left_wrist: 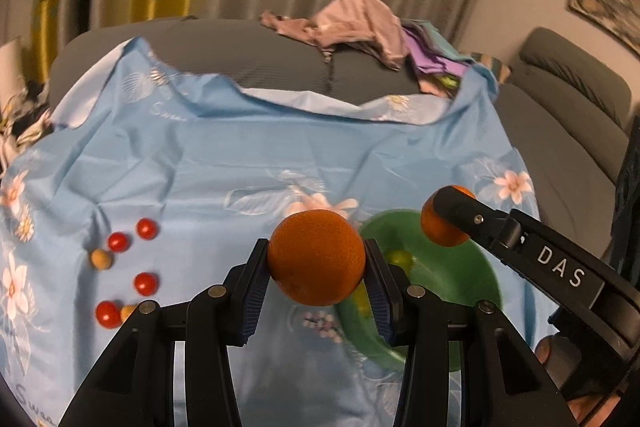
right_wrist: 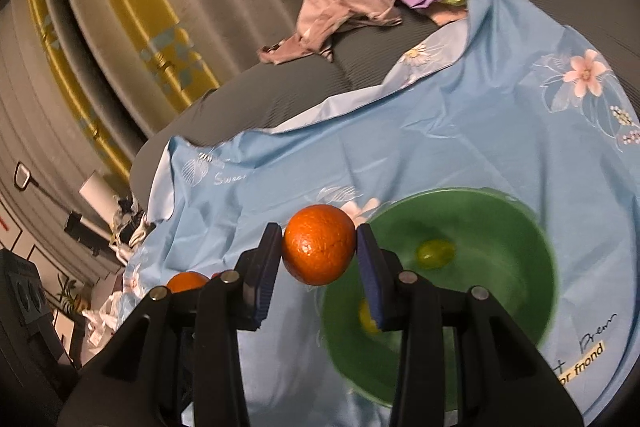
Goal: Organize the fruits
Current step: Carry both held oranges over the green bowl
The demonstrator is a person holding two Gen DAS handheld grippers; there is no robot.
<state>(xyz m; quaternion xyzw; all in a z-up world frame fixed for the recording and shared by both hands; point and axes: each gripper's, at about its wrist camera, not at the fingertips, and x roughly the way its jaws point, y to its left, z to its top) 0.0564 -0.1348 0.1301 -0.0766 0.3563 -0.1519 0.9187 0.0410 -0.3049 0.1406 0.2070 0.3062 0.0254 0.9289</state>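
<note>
The left gripper (left_wrist: 316, 267) was clamped on a large orange (left_wrist: 316, 258), its blue pads pressing the fruit's two sides, and the right gripper (right_wrist: 318, 253) was clamped in the same way on a smaller orange (right_wrist: 319, 245). Both fruits hung in the air above the blue flowered cloth (left_wrist: 224, 163), near the rim of the green bowl (right_wrist: 532, 223), which held at least two yellow-green fruits (right_wrist: 435, 253). On the cloth to the left lay several red cherry tomatoes (left_wrist: 145, 229) and a couple of small tan round fruits (left_wrist: 101, 259), not yet gathered. The likeliest trouble lay in the release: an orange let go at the rim rather than over the middle could bounce out, or tip the light bowl on the soft, creased cloth, and then roll toward the cloth's edge. With both grippers heading for the same bowl, their fingers could also knock together over it, jarring a fruit loose. Each orange was held only by two narrow pads on a round skin, so a quick wrist turn might let it slip. Much of the bowl's near side was hidden behind the gripper fingers in both views, so its contents could not be counted with certainty. The bowl and its fruits were blurred, the tan fruits' kind could not be told, and one sat half hidden behind a tomato (left_wrist: 107, 314).
</note>
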